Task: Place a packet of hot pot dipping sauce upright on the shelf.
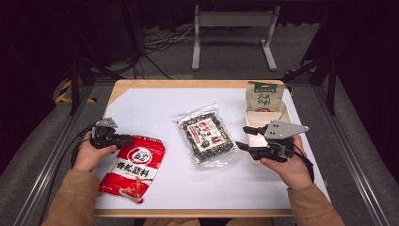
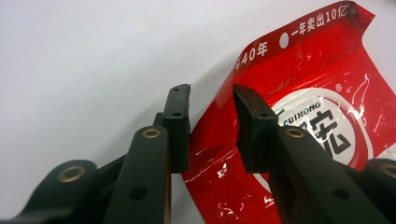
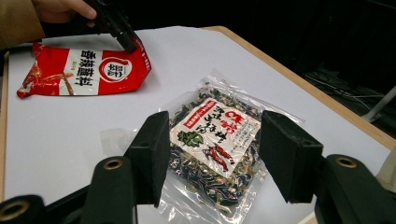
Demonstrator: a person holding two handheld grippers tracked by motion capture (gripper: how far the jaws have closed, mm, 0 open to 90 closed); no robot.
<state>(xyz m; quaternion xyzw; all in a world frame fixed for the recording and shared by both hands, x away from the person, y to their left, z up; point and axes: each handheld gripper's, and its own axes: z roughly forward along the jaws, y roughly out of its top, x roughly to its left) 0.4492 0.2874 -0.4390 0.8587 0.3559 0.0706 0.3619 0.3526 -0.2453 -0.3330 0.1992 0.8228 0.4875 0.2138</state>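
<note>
Red packet (image 2: 299, 140) corner between spread left tool (image 2: 211, 126), contact unclear | right tool (image 3: 212, 156) spread | beige pouch (image 1: 263, 98) partly hidden

Light falls on my table from above, so the white sheet (image 1: 155, 108) glows while the floor and room behind sink into near black. The high view is soft and low in detail. In my left gripper view the red pouch (image 2: 299, 116) throws white glare streaks off its glossy film, and my near jaws blur. In my right gripper view the clear seaweed packet (image 3: 219, 144) glints along its edges, and a faint shadow sits beneath it.
</note>
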